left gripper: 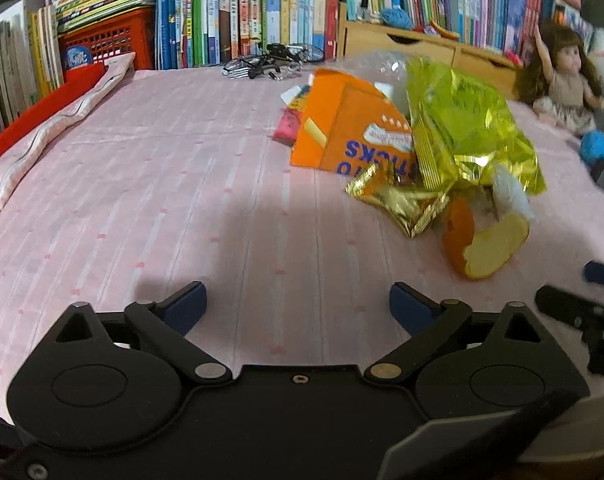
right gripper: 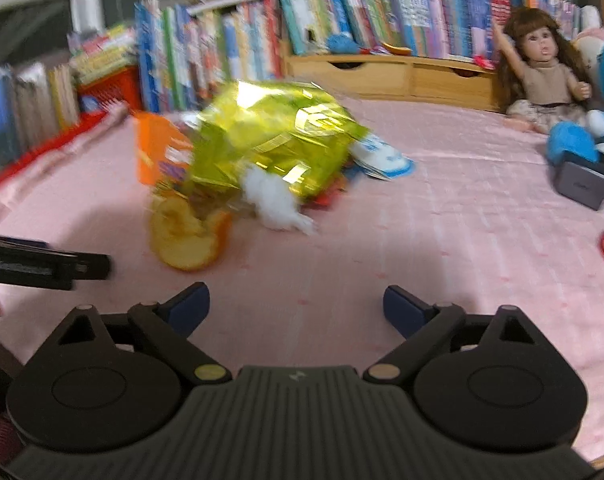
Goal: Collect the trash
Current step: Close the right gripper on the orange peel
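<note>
1. Your left gripper point(left gripper: 297, 306) has its jaws wide apart with nothing between them, only bare pink sheet point(left gripper: 141, 200). Your right gripper point(right gripper: 296, 306) is the same: jaws spread, empty.
2. The trash sits in one heap on the sheet, ahead of both grippers and not touching either. In it: a yellow-green foil bag point(left gripper: 474, 128) on top, an orange carton point(left gripper: 342, 132) lying under and behind it, a gold wrapper point(left gripper: 402, 200), an orange peel point(left gripper: 486, 248) at the near edge, and a white tuft point(right gripper: 277, 200) beside the peel.
3. The heap lies to the right of your left gripper's line, and ahead-left of your right one. The peel is the closest piece to both.
4. Risk: the foil bag is light and crinkly. A shallow pinch will likely slip off, or drag the heap and scatter the small pieces.
5. Risk: the peel is curved and looks slick, so a grip on its edge could flip it away.
6. Risk: both grippers aim at the same heap from close together, so they could collide. Send one in at a time.
7. Risk: the doll point(right gripper: 542, 68), blue plush toy point(right gripper: 574, 140) and glasses point(left gripper: 261, 66) are not trash. Keep your sweep clear of them.
8. The right wrist view is blurred, so small items there are hard to tell.
</note>
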### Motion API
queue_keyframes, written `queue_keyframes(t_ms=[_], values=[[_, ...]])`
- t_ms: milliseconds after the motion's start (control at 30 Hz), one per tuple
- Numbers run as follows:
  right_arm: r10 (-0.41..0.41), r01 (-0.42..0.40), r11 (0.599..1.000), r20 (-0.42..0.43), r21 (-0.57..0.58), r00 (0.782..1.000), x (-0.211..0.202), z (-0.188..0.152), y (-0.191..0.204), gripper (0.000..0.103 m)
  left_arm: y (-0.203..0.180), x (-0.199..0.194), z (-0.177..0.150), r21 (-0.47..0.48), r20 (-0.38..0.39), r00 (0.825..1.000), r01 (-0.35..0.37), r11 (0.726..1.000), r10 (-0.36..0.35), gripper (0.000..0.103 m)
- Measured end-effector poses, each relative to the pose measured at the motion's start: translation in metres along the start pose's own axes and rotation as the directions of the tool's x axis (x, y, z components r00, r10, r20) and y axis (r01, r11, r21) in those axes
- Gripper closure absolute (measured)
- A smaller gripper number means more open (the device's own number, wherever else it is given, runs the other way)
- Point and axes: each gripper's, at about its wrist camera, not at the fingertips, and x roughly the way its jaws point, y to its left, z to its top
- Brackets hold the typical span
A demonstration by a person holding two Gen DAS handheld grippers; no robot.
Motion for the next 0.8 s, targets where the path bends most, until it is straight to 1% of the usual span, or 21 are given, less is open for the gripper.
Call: queue_keyframes(t_ms=[100, 167, 233, 333, 367, 433, 467, 567, 700, 800], values=[[0.055, -0.054, 0.997, 0.014, -0.054, 0.998, 0.004, 0.006, 0.019, 0.006, 0.01, -0.005, 0.006, -0.032, 0.019, 1.0, 0.017, 0.999, -0.016, 0.012], [0.062, -0.061, 0.994, 0.002, -0.089, 0.998, 0.013, 0.012, 0.034, 0.008, 0.015, -0.008, 0.01, -0.033, 0.027, 1.0, 0.011, 0.999, -0.01, 0.016], [0.061, -0.062, 0.994, -0.011, -0.095, 0.998, 0.024, 0.017, 0.043, 0.01, 0.019, -0.01, 0.013, -0.033, 0.033, 0.999, 0.0, 0.999, 0.002, 0.019], [0.054, -0.056, 0.994, -0.024, -0.094, 0.998, 0.04, 0.023, 0.053, 0.014, 0.023, -0.01, 0.016, -0.027, 0.039, 0.999, -0.02, 0.999, 0.021, 0.019], [0.051, -0.053, 0.994, -0.028, -0.091, 0.998, 0.044, 0.025, 0.055, 0.017, 0.024, -0.01, 0.016, -0.021, 0.041, 0.999, -0.025, 0.999, 0.026, 0.019], [0.035, -0.038, 0.997, -0.037, -0.073, 0.999, 0.049, 0.029, 0.058, 0.033, 0.023, -0.009, 0.016, -0.01, 0.045, 0.998, -0.035, 0.999, 0.036, 0.019], [0.025, -0.028, 0.997, -0.041, -0.065, 0.999, 0.049, 0.029, 0.057, 0.047, 0.022, -0.009, 0.017, -0.003, 0.049, 0.998, -0.037, 0.999, 0.037, 0.019], [0.029, -0.03, 0.998, -0.028, -0.057, 0.999, 0.041, 0.028, 0.054, 0.06, 0.018, -0.007, 0.017, 0.015, 0.055, 0.998, -0.024, 1.0, 0.024, 0.019], [0.01, -0.01, 0.997, -0.003, -0.072, 1.0, 0.025, 0.024, 0.045, 0.064, 0.008, -0.003, 0.019, 0.027, 0.061, 0.998, 0.001, 1.0, -0.002, 0.018], [-0.003, 0.004, 0.999, 0.016, -0.052, 1.0, 0.012, 0.022, 0.032, 0.065, -0.003, -0.001, 0.018, 0.042, 0.076, 0.997, 0.03, 0.999, -0.033, 0.012]])
